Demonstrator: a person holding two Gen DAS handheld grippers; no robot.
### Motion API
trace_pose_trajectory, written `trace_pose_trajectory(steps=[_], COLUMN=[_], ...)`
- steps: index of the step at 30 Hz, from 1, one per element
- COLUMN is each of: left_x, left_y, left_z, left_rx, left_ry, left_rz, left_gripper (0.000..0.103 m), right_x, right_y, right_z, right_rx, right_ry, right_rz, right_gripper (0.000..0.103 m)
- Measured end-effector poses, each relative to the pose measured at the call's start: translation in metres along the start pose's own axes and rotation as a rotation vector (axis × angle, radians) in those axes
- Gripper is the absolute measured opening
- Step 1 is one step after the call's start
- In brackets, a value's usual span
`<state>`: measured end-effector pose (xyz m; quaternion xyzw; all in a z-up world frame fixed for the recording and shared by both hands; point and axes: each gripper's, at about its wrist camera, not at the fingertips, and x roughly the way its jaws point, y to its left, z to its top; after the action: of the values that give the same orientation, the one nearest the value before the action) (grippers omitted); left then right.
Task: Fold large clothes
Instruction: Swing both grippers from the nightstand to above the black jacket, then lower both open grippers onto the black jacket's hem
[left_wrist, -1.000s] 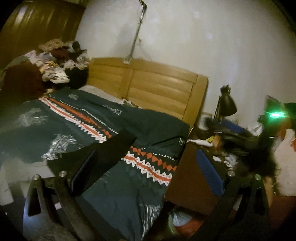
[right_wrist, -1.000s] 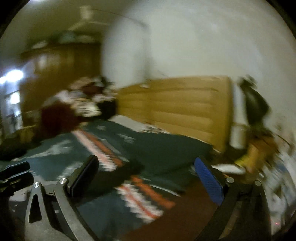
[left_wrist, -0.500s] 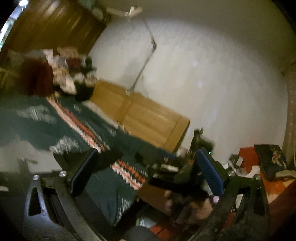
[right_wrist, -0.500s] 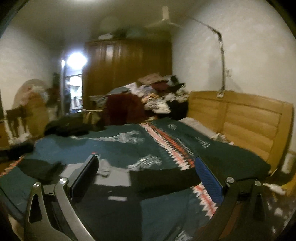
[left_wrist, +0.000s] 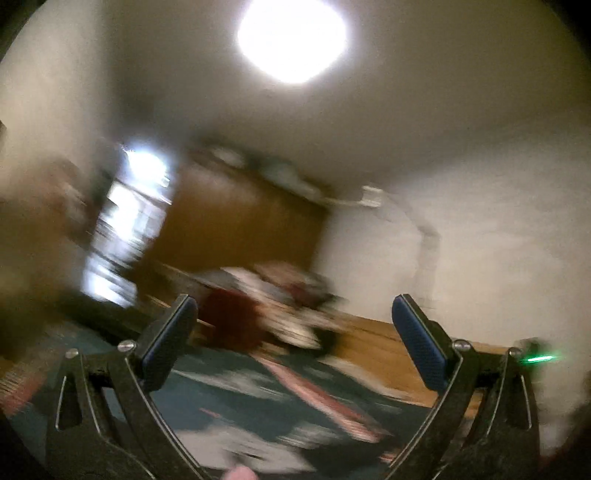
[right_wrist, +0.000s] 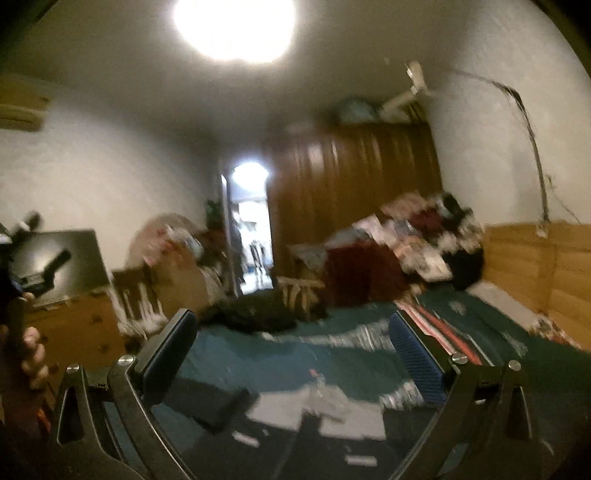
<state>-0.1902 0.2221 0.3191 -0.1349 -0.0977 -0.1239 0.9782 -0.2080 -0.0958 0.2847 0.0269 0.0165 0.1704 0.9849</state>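
Observation:
Both views are blurred by motion. A dark garment (right_wrist: 266, 315) lies bunched on the far side of the bed. Another dark piece with white patches (right_wrist: 295, 413) lies on the teal patterned bedspread (right_wrist: 351, 354) just below my right gripper (right_wrist: 291, 328), which is open and holds nothing. My left gripper (left_wrist: 293, 314) is open too, raised and tilted up toward the ceiling, with the bedspread (left_wrist: 280, 402) low between its fingers. A hand (right_wrist: 33, 350) holding the left gripper's handle shows at the left edge of the right wrist view.
A heap of mixed clothes (right_wrist: 417, 236) is piled at the head of the bed, against the wooden headboard (right_wrist: 535, 266). A wooden wardrobe (right_wrist: 351, 192) and a lit doorway (right_wrist: 251, 229) stand behind. A wooden dresser (right_wrist: 70, 325) with a dark screen sits left.
Both grippers have swung up and to the left, away from the bedside table and headboard, and now face the wardrobe, doorway and ceiling lamp. Both stayed open.

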Motion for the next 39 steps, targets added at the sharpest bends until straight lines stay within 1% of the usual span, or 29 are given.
trace_pose_trajectory(steps=[1,2,3,4,5,6,7,8,9,10,11,13,14,15,16,17,19,21,23,24,25,27,29,30,32,34,36,38,39], left_x=[0.0,0.005,0.014,0.026,0.035,0.048,0.061,0.07,0.083,0.089,0.098,0.115,0.114,0.118,0.126,0.132,0.137,0.144,0.149,0.153,0.155,0.163,0.174,0.178,0.18,0.182,0.187,0.189,0.194], left_y=[0.016,0.03,0.053,0.079,0.099,0.129,0.156,0.179,0.21,0.233,0.262,0.317,0.334,0.353,0.372,0.389,0.413,0.436,0.45,0.453,0.454,0.435,0.406,0.396,0.383,0.371,0.364,0.359,0.366], left_z=[-0.009,-0.019,-0.038,-0.061,-0.081,-0.112,-0.145,-0.171,-0.207,-0.233,-0.266,-0.326,-0.344,-0.362,-0.378,-0.387,-0.398,-0.399,-0.403,-0.402,-0.402,-0.398,-0.399,-0.403,-0.412,-0.417,-0.415,-0.414,-0.411], left_rx=[0.023,0.028,0.02,-0.001,-0.018,-0.048,-0.07,-0.085,-0.126,-0.172,-0.235,-0.36,-0.392,-0.419,-0.439,-0.452,-0.469,-0.497,-0.452,-0.412,-0.373,-0.194,0.006,0.042,0.067,0.09,0.129,0.143,0.144], left_ry=[-0.016,0.001,0.066,0.154,0.219,0.312,0.397,0.467,0.554,0.608,0.674,0.77,0.794,0.81,0.809,0.806,0.782,0.764,0.785,0.814,0.841,0.891,0.892,0.889,0.883,0.854,0.835,0.828,0.823], left_rz=[0.097,0.152,0.206,0.242,0.273,0.325,0.39,0.436,0.47,0.482,0.511,0.575,0.61,0.656,0.691,0.728,0.787,0.826,0.899,0.952,0.996,1.055,1.115,1.115,1.132,1.116,1.103,1.081,1.075], left_gripper=[0.103,0.103,0.103,0.103,0.103,0.103,0.103,0.103,0.103,0.103,0.103,0.103,0.103,0.103,0.103,0.103,0.103,0.103,0.103,0.103,0.103,0.103,0.103,0.103,0.103,0.103,0.103,0.103,0.103], right_x=[-0.001,-0.002,0.001,0.011,0.026,0.039,0.053,0.065,0.08,0.099,0.116,0.151,0.166,0.181,0.199,0.217,0.239,0.266,0.287,0.302,0.31,0.322,0.329,0.331,0.333,0.337,0.335,0.336,0.335], right_y=[0.006,0.016,0.022,0.028,0.035,0.037,0.043,0.047,0.05,0.051,0.047,0.038,0.033,0.018,0.011,0.002,-0.024,-0.041,-0.052,-0.06,-0.064,-0.072,-0.074,-0.074,-0.071,-0.071,-0.066,-0.067,-0.067], right_z=[0.004,0.001,-0.005,-0.016,-0.032,-0.048,-0.073,-0.094,-0.123,-0.153,-0.178,-0.236,-0.263,-0.292,-0.316,-0.339,-0.377,-0.415,-0.445,-0.451,-0.459,-0.466,-0.47,-0.468,-0.47,-0.472,-0.471,-0.473,-0.475], right_rx=[-0.024,-0.064,-0.076,-0.076,-0.073,-0.078,-0.097,-0.115,-0.135,-0.145,-0.145,-0.149,-0.148,-0.129,-0.109,-0.105,-0.12,-0.112,-0.104,-0.088,-0.07,-0.035,-0.032,-0.047,-0.084,-0.077,-0.082,-0.079,-0.069], right_ry=[-0.041,-0.092,-0.092,-0.032,0.074,0.16,0.239,0.288,0.351,0.432,0.501,0.637,0.697,0.762,0.825,0.873,0.934,1.004,1.072,1.112,1.144,1.172,1.18,1.176,1.171,1.163,1.134,1.097,1.079], right_rz=[0.0,0.007,0.028,0.066,0.082,0.083,0.078,0.066,0.041,0.026,0.029,0.022,0.008,0.008,0.016,0.018,0.007,0.014,0.018,0.023,0.021,0.013,0.003,-0.005,-0.026,-0.031,-0.04,-0.054,-0.064], right_gripper=[0.103,0.103,0.103,0.103,0.103,0.103,0.103,0.103,0.103,0.103,0.103,0.103,0.103,0.103,0.103,0.103,0.103,0.103,0.097,0.094,0.093,0.093,0.094,0.095,0.097,0.098,0.099,0.1,0.101])
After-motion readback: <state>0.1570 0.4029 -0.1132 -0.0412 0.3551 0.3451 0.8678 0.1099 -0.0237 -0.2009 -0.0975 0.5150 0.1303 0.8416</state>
